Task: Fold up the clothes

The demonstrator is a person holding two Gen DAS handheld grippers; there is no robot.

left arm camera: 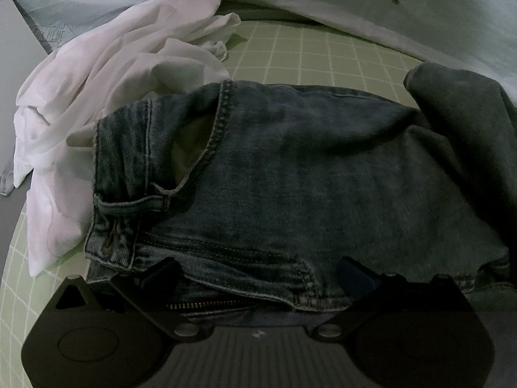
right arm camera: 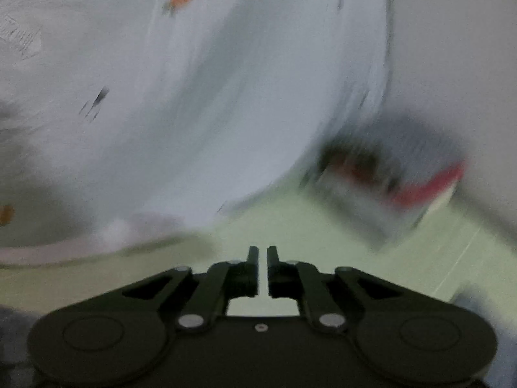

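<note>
The left hand-held gripper point(left arm camera: 258, 271) is gaping wide over the jeans point(left arm camera: 290, 174), fingertips touching denim. The right hand-held gripper point(right arm camera: 262, 255) is hovering nearly closed, holding nothing.

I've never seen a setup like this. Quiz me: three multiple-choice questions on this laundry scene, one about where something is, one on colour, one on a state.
1. Where does the white garment lie relative to the jeans in the left view?
A. left of them
B. right of them
C. hidden under them

2. What colour is the gridded mat?
A. red
B. pale green
C. black

3. How do the right tongs stand?
A. wide open
B. nearly closed, holding nothing
C. clamped on jeans

Answers: 1 A, it is piled at the jeans' left edge; 2 B, green with white lines; 3 B, only a thin empty gap shows.
</note>
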